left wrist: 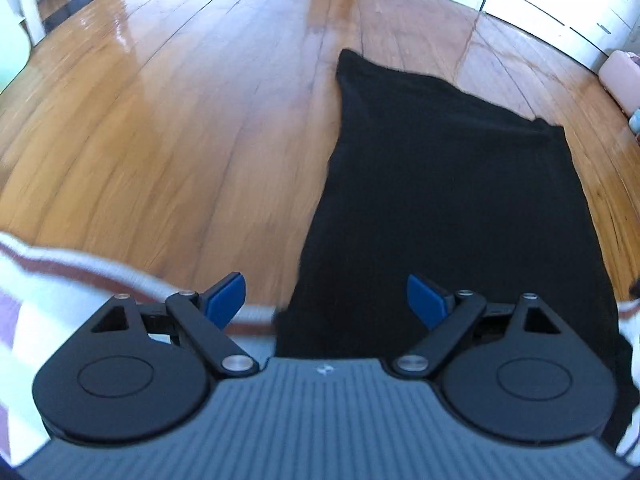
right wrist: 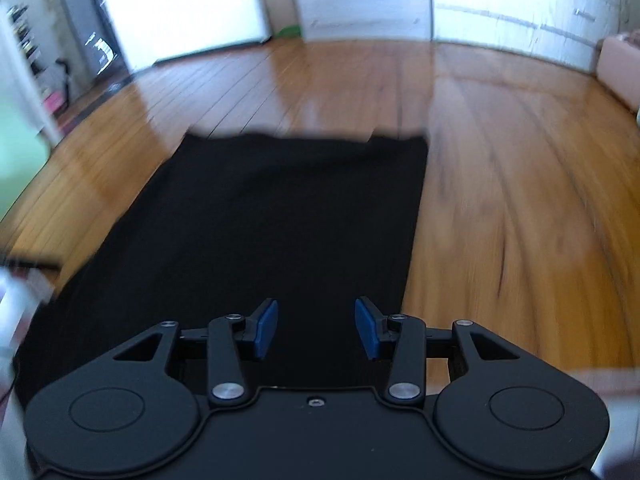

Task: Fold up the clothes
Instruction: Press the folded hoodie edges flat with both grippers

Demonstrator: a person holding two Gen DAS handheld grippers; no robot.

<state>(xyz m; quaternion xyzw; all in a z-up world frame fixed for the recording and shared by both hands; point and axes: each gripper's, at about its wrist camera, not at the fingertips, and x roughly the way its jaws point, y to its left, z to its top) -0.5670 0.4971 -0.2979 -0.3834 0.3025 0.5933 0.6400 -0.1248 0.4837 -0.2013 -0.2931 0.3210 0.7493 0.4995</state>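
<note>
A black garment (left wrist: 448, 200) lies flat and long on the wooden floor, stretching away from me; it also shows in the right wrist view (right wrist: 260, 232). My left gripper (left wrist: 326, 300) is open and empty, held above the garment's near left edge. My right gripper (right wrist: 316, 328) is open and empty, above the garment's near end, toward its right edge. The garment's near end is hidden under both grippers.
A white cloth with a reddish stripe (left wrist: 60, 276) lies at the near left. White cabinets (right wrist: 500, 4) line the far wall. A pink object (left wrist: 620, 76) sits at the right. Bare wooden floor (left wrist: 160, 120) spreads left of the garment.
</note>
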